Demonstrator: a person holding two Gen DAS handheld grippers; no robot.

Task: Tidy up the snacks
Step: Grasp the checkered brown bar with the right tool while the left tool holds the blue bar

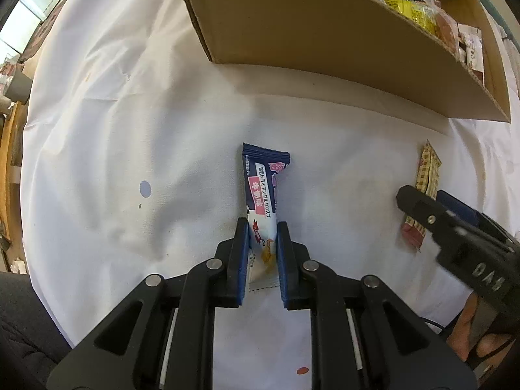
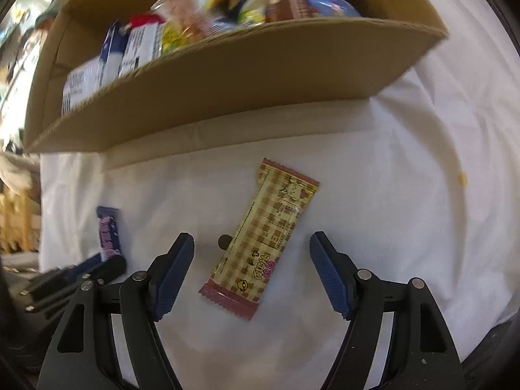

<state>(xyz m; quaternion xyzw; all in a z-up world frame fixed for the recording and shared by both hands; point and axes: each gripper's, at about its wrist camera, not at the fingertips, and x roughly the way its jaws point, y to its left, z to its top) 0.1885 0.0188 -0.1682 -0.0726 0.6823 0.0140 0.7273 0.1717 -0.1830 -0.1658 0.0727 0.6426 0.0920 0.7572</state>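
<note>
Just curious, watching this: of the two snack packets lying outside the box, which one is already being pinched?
The navy-and-white snack bar: the left gripper has its jaws shut on its lower end. The tan checked packet lies free between the right gripper's open jaws.

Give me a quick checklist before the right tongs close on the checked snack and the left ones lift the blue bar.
1. Left tongs shut on the navy-and-white wrapped snack bar: ok.
2. Right tongs open, straddling the tan checked snack packet: ok.
3. Packet squared to the pads: not ok, it lies diagonally between them.
4. Pads touching the packet: not ok, gaps on both sides.
5. Room in the brown cardboard box for both snacks: cannot tell, it looks crowded.
6. White tablecloth bare around both snacks: ok.
</note>
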